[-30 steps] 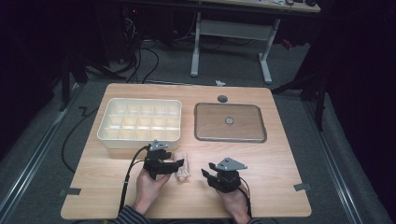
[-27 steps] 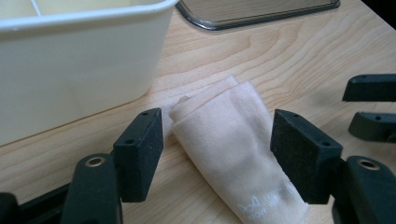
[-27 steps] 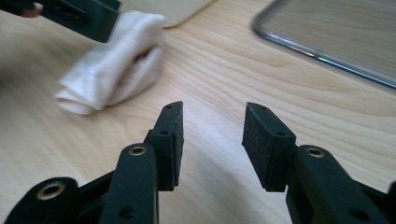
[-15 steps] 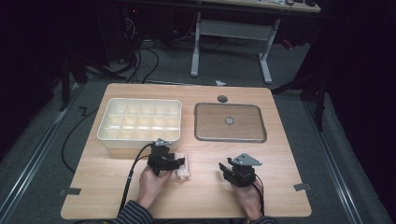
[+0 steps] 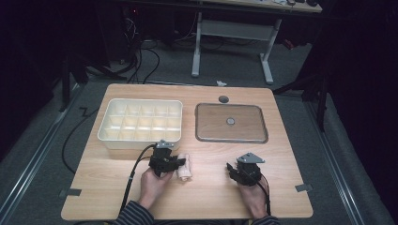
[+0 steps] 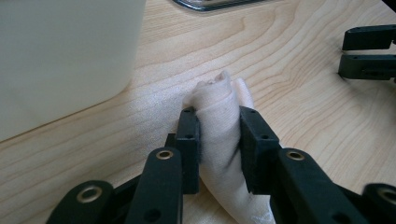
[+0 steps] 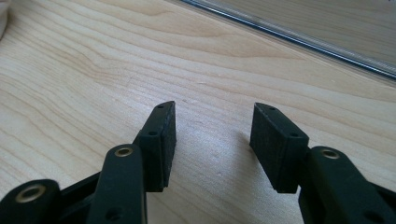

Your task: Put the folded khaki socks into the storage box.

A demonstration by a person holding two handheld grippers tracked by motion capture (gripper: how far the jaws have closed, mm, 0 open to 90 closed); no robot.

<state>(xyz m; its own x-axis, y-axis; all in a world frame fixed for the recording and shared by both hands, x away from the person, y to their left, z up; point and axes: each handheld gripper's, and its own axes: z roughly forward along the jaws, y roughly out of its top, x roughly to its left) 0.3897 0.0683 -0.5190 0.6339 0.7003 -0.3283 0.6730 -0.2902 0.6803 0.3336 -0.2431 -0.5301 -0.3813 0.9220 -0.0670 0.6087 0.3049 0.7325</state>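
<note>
My surface [image 5: 211, 187] is pale wood with a clear flowing grain and a smooth, low-sheen finish. Just in front of the compartment tray [image 5: 141, 121], which looks like cream plastic, smooth and faintly glossy, lies a rolled cloth [image 6: 219, 116]: off-white woven fabric, soft, matt, slightly fuzzy at its end. My left gripper [image 6: 218, 135] has matt black plastic fingers [image 6: 189, 140] with brass-coloured rivets; the right gripper [image 7: 212, 140] has fingers [image 7: 275, 140] with finely textured matt pads. Right of the tray, the lid [image 5: 231, 123] looks transparent and glossy, with a shiny rim.
</note>
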